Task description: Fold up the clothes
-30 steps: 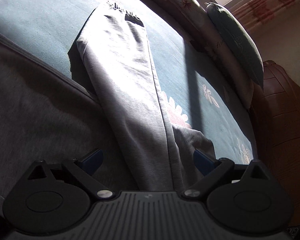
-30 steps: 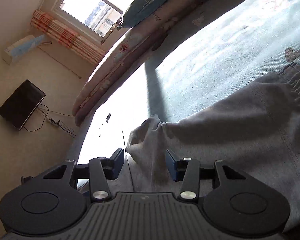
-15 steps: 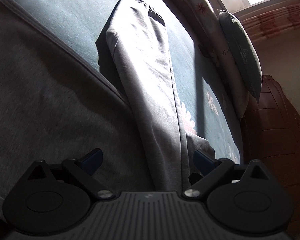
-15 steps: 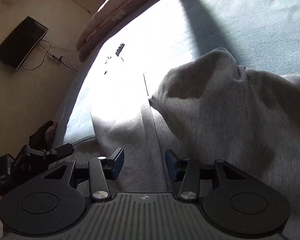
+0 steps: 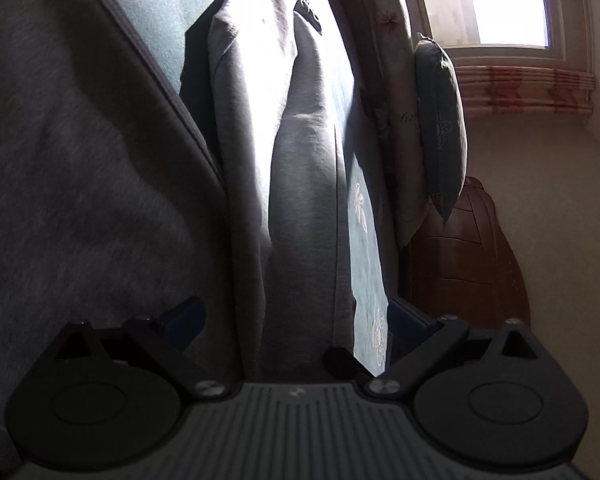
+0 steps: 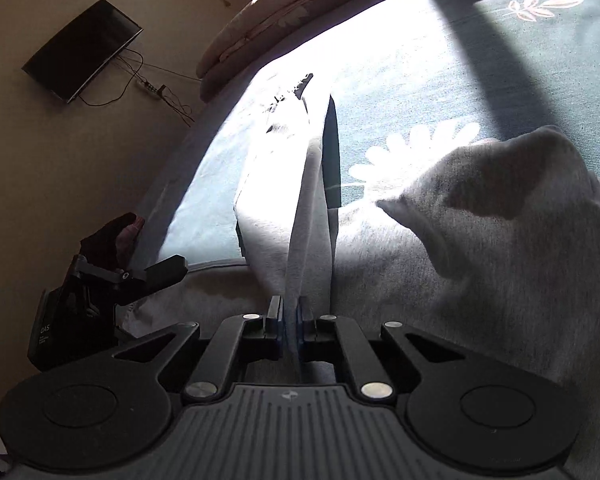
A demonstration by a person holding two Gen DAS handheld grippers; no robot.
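Observation:
Grey sweatpants [image 5: 300, 184] lie stretched over a teal flowered bedspread [image 5: 364, 248], with one long leg running away toward the sunlit cuff. My left gripper [image 5: 296, 316] is open, and that leg lies between its blue-padded fingers [image 5: 184, 316] without being pinched. In the right wrist view the same pants [image 6: 480, 264] fill the right side. My right gripper [image 6: 290, 322] has its jaws closing tight, and the pads press on a raised ridge of grey cloth [image 6: 310, 240]. The left gripper's body [image 6: 100, 292] and a gloved hand [image 6: 116, 236] show at the left.
Flowered pillows [image 5: 384, 80] and a dark cushion [image 5: 440, 120] stand along the far bed edge, beside a brown wooden headboard [image 5: 464, 264] and a window [image 5: 484, 4]. A black screen [image 6: 84, 48] hangs on the wall with cables below. Bright sunlight crosses the bedspread [image 6: 400, 80].
My right gripper slid along the pants and went from open to shut on a fold of grey cloth. The left gripper sank and rolled, so the leg now runs upright in its view.

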